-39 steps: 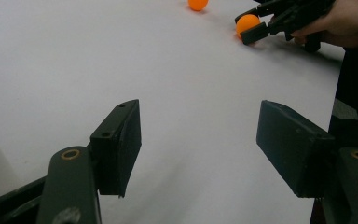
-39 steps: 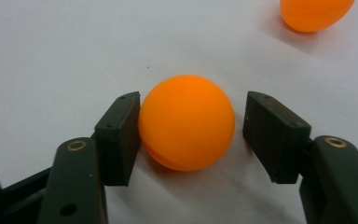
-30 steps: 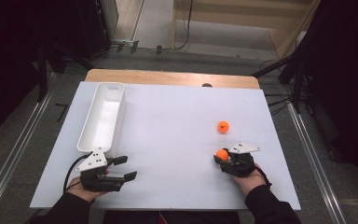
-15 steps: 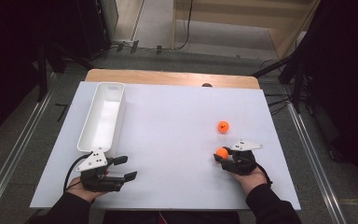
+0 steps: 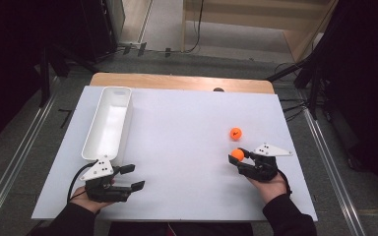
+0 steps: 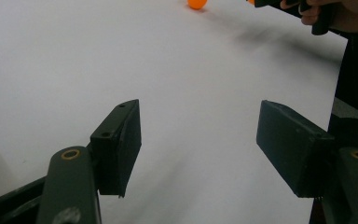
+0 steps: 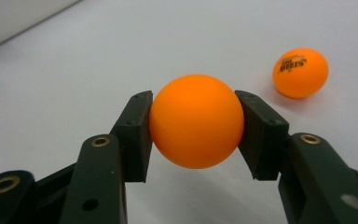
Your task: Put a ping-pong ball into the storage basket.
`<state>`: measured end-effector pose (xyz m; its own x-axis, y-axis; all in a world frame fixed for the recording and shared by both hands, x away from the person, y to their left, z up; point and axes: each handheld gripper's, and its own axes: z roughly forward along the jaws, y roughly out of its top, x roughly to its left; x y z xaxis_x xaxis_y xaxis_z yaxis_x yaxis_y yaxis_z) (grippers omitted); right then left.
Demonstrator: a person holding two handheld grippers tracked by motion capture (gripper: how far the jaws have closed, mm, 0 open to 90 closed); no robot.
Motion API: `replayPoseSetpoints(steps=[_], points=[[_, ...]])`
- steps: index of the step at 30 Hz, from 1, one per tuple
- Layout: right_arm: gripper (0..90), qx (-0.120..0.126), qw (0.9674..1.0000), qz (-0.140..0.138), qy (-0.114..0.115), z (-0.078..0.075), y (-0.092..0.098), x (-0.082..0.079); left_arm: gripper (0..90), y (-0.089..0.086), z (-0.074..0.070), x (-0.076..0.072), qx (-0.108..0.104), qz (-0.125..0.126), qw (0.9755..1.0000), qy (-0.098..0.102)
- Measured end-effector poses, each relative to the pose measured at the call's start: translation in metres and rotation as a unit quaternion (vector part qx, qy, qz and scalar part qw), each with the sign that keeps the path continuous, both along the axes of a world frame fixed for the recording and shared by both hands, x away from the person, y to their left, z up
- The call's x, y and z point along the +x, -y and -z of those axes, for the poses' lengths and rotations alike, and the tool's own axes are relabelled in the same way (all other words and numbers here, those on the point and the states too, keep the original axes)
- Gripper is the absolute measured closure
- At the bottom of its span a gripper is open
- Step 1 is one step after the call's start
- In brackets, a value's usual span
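The right gripper (image 7: 193, 128) clamps a ball (image 7: 196, 120) across its middle, just off the table (image 5: 177, 147) near a second ball (image 5: 235, 133); it looks light, smooth and thin-shelled, so a gentle, centred pinch suits, while the left gripper (image 6: 198, 149) gapes empty.

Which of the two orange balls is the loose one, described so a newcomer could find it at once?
Start at the white table sheet and go to its right half, opposite the long white plastic tray. There the right claw is shut on one smooth orange ball. The loose orange ball lies just beyond it, alone on the sheet, touched by nothing, with dark print on its side.
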<state>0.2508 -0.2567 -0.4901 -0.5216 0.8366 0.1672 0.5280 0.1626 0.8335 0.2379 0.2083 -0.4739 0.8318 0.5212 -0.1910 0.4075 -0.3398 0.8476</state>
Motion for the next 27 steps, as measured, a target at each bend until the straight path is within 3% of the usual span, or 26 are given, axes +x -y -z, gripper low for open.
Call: replayPoseSetpoints(steps=[8, 11, 27], points=[[48.3, 0.023, 0.9993, -0.008, 0.027, -0.014, -0.002, -0.007, 31.4, 0.001, 0.000, 0.000, -0.001, 0.002, 1.0000, 0.001], [48.3, 0.019, 0.9992, -0.011, 0.034, -0.014, -0.003, -0.007, 31.4, 0.000, 0.000, 0.000, 0.000, 0.001, 1.0000, 0.001], [48.3, 0.020, 0.9993, -0.024, 0.019, -0.014, -0.009, -0.006, 31.4, -0.001, 0.001, 0.002, 0.001, -0.003, 1.0000, 0.000]])
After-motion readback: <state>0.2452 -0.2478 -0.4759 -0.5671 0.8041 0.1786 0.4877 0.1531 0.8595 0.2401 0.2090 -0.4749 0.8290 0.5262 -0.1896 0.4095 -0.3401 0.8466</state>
